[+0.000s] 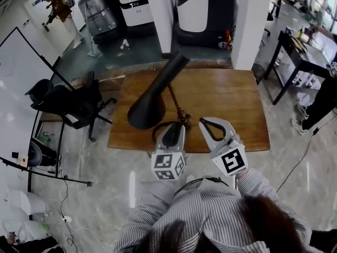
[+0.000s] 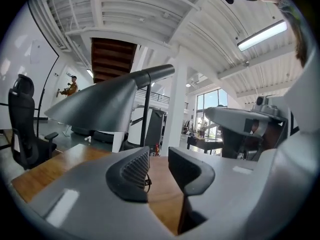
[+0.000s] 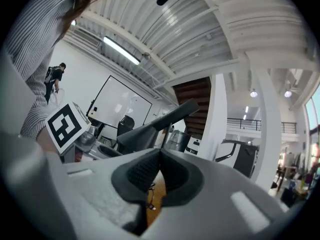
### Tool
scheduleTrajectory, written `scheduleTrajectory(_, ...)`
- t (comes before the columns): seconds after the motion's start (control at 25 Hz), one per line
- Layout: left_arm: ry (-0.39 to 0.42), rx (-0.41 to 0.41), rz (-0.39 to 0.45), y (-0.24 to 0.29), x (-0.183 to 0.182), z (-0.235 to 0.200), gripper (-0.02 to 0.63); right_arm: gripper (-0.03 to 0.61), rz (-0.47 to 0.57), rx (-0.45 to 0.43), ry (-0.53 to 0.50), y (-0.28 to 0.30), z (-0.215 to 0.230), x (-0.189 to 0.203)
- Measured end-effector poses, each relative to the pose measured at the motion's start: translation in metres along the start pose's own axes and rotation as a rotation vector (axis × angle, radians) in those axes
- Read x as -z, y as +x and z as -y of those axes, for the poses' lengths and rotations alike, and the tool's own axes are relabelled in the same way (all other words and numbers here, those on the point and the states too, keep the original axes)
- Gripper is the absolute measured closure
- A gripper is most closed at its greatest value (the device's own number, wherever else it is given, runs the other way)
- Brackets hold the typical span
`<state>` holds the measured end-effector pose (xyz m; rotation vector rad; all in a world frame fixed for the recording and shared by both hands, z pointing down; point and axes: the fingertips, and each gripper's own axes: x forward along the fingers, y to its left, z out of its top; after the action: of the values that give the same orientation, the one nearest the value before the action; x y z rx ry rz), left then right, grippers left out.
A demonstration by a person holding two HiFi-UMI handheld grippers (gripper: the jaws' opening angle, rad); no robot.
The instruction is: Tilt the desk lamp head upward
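The desk lamp's black cone head [image 1: 150,107] hangs over the near left part of the wooden table [image 1: 226,99], its narrow neck rising up and to the right above a thin brown arm [image 1: 174,100]. My left gripper [image 1: 176,127] is level at the table's near edge, just right of and below the cone. It is open, with nothing between its pads. In the left gripper view the lamp head [image 2: 100,104] is above and left of the left gripper [image 2: 159,166], not touching it. My right gripper [image 1: 203,122] stands beside the left one and is shut on nothing. The lamp head [image 3: 150,129] shows beyond the right gripper [image 3: 160,171].
A black office chair [image 1: 73,104] stands left of the table, with a whiteboard [image 1: 21,67] further left. A white pillar [image 1: 250,25] rises behind the table. A dark side table [image 1: 295,54] and a standing person [image 1: 321,104] are at the right. Another person [image 1: 60,9] stands far back left.
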<state>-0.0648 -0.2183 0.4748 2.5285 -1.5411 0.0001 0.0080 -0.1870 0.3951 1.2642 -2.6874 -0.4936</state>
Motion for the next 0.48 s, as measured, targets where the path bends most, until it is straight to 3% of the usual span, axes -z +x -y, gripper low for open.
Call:
scheduleTrajectory(0.32,0.003,-0.096,0.009,0.053,0.0,-0.022,0.476,0.578,0.073,-0.035,-0.248,0.021,0.025,-0.031)
scheduleTrajectory(0.48,-0.014,-0.136,0.004,0.066,0.003,-0.032,0.465,0.578,0.083,-0.045,-0.472,0.03,0.036,-0.054)
